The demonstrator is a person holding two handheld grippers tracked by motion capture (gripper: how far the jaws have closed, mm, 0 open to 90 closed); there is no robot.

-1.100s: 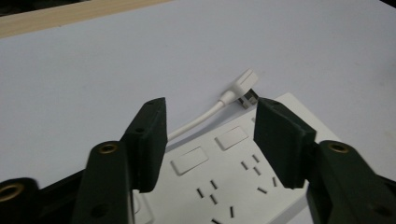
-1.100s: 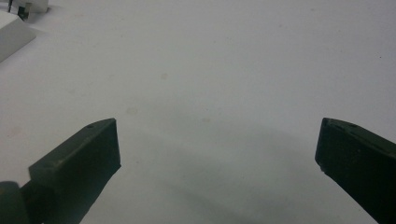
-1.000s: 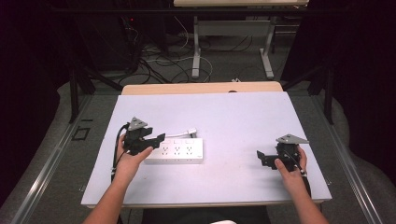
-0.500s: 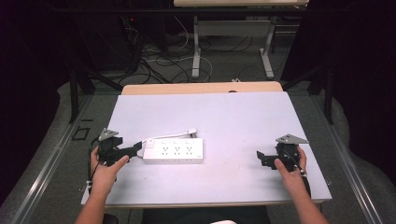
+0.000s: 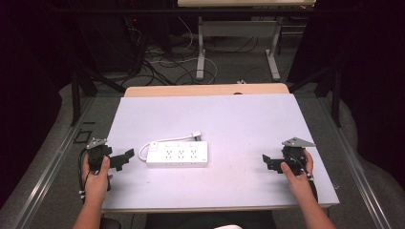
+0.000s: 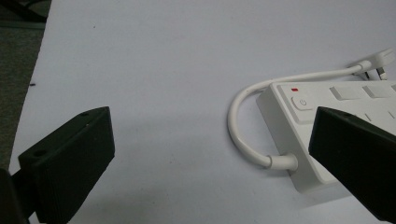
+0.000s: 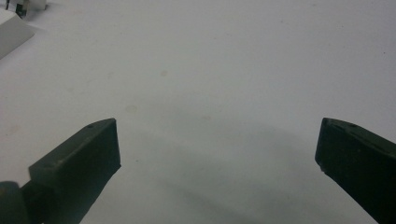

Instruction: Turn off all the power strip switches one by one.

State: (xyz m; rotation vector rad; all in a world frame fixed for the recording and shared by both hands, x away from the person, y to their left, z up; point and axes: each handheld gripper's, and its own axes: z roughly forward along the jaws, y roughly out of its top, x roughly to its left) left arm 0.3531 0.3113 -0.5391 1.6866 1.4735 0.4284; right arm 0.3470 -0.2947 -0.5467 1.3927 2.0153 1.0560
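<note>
Lab: black curtains (image 5: 43, 57), floor cables (image 5: 162, 62)

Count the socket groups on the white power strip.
3, in a row along the power strip: left, middle and right, seen from the high view. Too small to tell finer detail.

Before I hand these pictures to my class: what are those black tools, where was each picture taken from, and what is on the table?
A person sits at a pale table with a hand-held two-jaw gripper in each hand. The high view looks down from above: left gripper, right gripper. The other two pictures come from cameras riding on each gripper, so the black blocks at the bottom are its own jaws. On the table lies a white power strip with its cord and plug. Both grippers are open, and neither holds anything.
</note>
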